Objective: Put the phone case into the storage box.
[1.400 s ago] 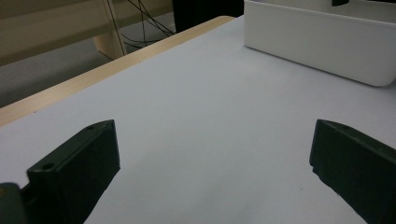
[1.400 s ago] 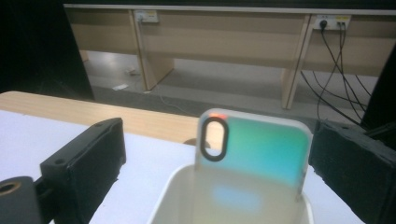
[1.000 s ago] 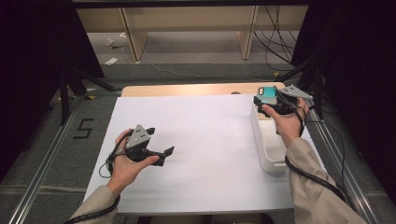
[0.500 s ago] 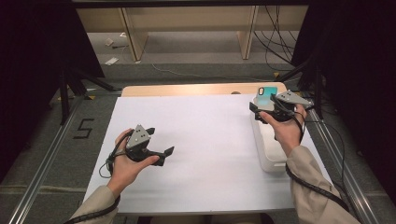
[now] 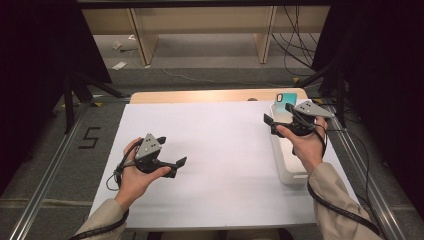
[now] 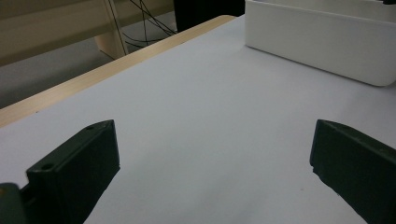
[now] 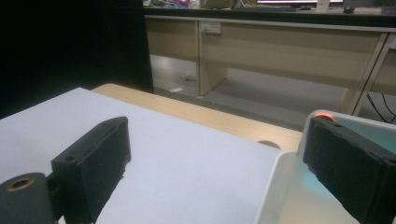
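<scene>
Where phone (image 5: 285,106) leans: white bin (image 5: 290,172).

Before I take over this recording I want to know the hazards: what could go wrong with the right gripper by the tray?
The right gripper is open at the white tray, where a teal phone stands at the far end. One jaw sits just in front of the phone, so closing carelessly could tip or scrape it. Pushing on the tray's rim might slide the tray toward the table's right edge. The trailing cable could snag.
</scene>
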A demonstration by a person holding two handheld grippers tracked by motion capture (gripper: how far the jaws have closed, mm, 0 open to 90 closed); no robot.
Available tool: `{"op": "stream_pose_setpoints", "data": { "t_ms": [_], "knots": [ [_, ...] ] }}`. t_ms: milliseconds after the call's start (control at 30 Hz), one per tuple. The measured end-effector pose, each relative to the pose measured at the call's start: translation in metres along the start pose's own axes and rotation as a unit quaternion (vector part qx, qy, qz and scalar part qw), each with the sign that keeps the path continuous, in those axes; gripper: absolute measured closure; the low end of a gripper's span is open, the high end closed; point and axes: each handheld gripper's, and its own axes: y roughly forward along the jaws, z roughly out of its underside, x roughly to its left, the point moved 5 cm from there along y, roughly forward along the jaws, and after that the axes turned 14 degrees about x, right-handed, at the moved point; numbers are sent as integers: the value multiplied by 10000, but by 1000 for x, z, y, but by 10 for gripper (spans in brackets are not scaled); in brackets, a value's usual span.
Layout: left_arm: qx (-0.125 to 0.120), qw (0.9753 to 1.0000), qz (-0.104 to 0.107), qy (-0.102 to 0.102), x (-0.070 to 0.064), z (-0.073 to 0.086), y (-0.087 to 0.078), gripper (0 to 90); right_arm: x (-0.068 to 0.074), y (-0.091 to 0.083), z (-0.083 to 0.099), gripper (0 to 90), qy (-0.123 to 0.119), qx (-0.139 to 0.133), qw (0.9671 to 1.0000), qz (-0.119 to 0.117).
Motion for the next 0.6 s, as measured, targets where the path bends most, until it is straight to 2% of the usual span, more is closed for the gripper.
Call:
{"op": "stream_pose_setpoints", "data": {
  "t_ms": [267, 600],
  "knots": [
    [-5, 10000, -12, -5, 1, 0, -1, 8, 10, -5, 3, 98, -117, 45, 9996, -234],
    [-31, 10000, -4, -38, 1, 0, -1, 8, 18, -12, 13, 103, -305, 114, 9987, -399]
  ]
}}
